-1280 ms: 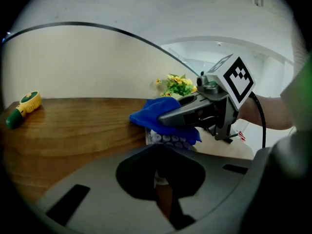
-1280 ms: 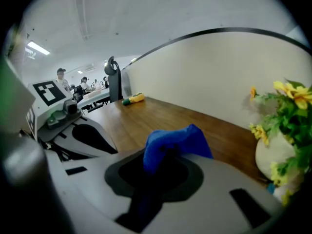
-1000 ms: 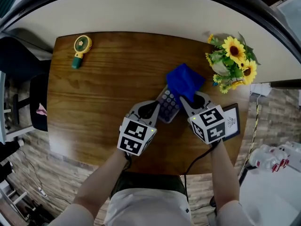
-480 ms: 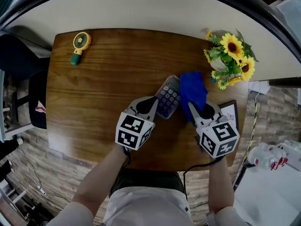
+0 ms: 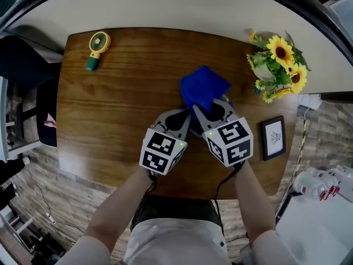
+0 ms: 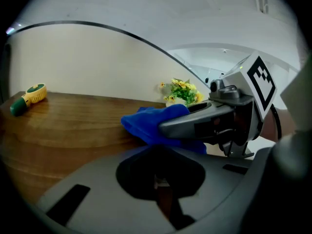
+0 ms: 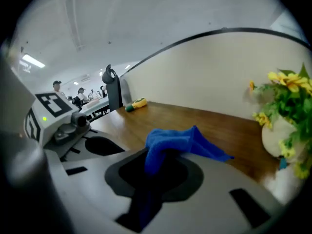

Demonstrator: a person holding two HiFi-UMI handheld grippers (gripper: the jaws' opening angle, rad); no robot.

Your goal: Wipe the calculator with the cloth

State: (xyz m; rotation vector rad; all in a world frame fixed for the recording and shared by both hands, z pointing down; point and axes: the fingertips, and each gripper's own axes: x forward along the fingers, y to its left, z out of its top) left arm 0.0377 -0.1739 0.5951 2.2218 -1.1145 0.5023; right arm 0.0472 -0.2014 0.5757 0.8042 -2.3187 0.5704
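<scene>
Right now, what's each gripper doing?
Left gripper: closed; what it pinches can't be told.
Right gripper: closed on the blue cloth.

Left gripper [image 5: 183, 117] jaws together; right gripper [image 5: 208, 110] jaws clamped on cloth [image 5: 203, 87].

The blue cloth [image 5: 203, 87], crumpled and pinched at one end in the right tongs [image 5: 212, 112], lies bunched on the wooden bench's middle over the calculator [image 6: 160, 181], of which only a thin pale edge shows, between the jaws of the left tongs [image 5: 177, 121].
</scene>
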